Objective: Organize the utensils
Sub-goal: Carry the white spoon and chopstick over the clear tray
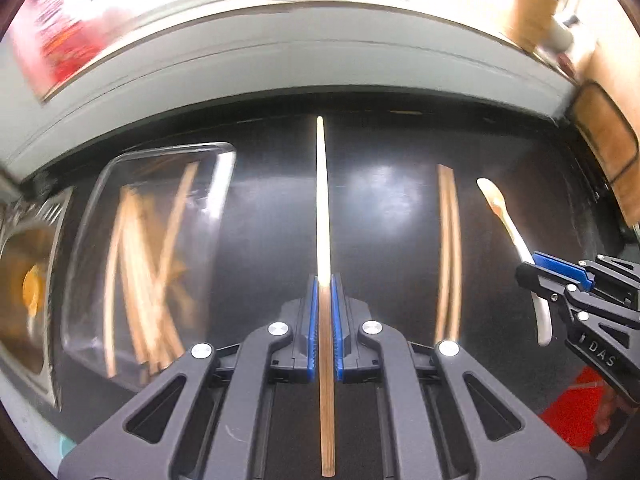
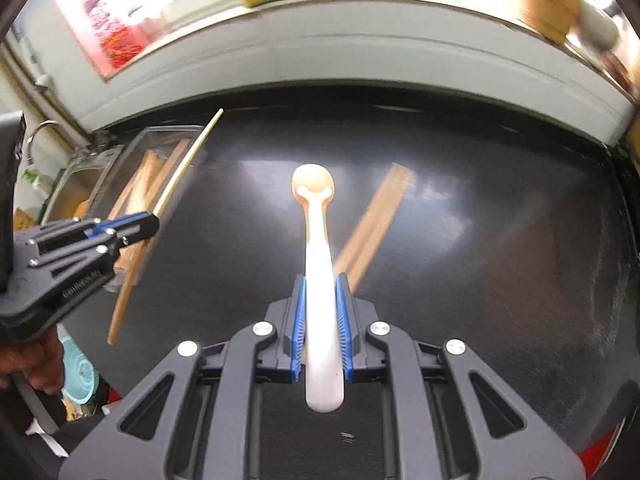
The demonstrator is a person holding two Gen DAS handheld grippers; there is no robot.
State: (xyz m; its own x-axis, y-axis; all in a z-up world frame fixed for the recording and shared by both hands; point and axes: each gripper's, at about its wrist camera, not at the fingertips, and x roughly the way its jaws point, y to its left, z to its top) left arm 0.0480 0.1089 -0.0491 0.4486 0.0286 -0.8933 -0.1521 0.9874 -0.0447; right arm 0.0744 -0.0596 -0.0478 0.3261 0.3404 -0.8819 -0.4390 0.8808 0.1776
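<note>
I am holding one utensil in each gripper above a dark surface (image 1: 384, 200). My left gripper (image 1: 325, 320) is pinching a single chopstick (image 1: 323, 200) between its blue pads, the stick pointing away from me. My right gripper (image 2: 321, 320) is pinching a spoon (image 2: 316, 240) by its white handle, bowl at the far end.

I judge the sorting to be partly done. A clear tray (image 1: 100, 216) on the left is already holding a loose pile of chopsticks; blur is keeping me from counting them, though I am seeing several. At the far left edge a metal sink (image 1: 24, 280) is showing.

Left to do: placing the two held pieces, and picking up the pair of chopsticks (image 1: 448, 248) lying together on the surface right of centre.

Counted: one spoon, one held chopstick, two loose chopsticks, one tray.
</note>
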